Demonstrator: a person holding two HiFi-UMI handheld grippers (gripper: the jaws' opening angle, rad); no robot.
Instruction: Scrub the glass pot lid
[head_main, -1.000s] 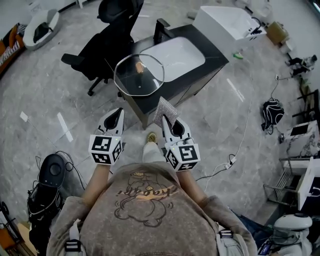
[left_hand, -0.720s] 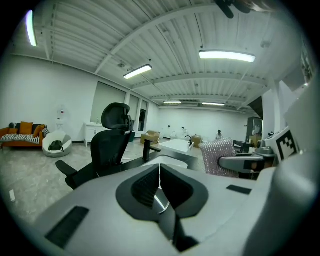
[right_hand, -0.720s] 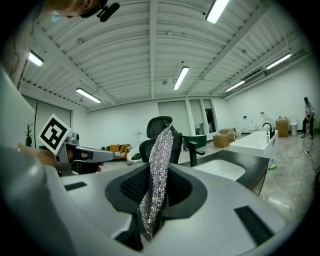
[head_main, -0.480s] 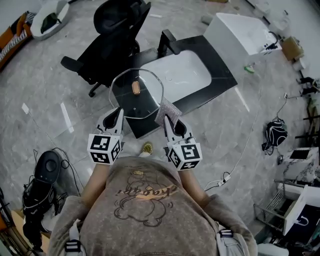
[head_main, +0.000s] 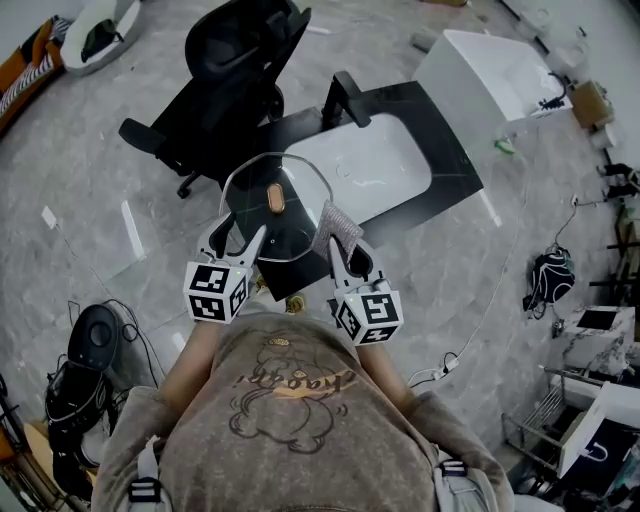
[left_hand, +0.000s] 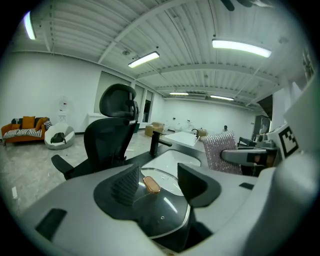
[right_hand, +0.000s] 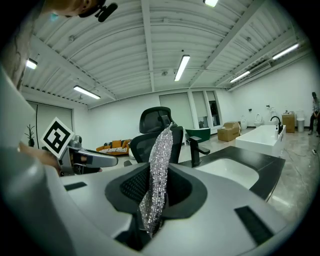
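The glass pot lid (head_main: 290, 225) with its copper knob (head_main: 277, 199) lies on the near corner of the black counter (head_main: 445, 150), overhanging its left edge. My left gripper (head_main: 240, 238) is at the lid's near rim with its jaws opening. In the left gripper view the lid (left_hand: 162, 212) and knob (left_hand: 151, 184) show in the gap of the left gripper (left_hand: 160, 186), and the pads do not touch them. My right gripper (head_main: 345, 252) is shut on a silvery scrubbing cloth (head_main: 337, 226) that stands upright beside the lid. In the right gripper view, the cloth (right_hand: 159, 160) is pinched in the right gripper (right_hand: 156, 189).
A white sink basin (head_main: 365, 165) is set in the counter, with a black faucet (head_main: 345, 95) behind it. A black office chair (head_main: 235, 60) stands at the counter's far left. A white tub (head_main: 495, 60) is at the back right. Cables and a black device (head_main: 95, 340) lie on the floor at left.
The person has stepped closer to the counter, so both grippers now reach the lid. The left jaws, shut before, now stand apart. The right gripper still holds the cloth.
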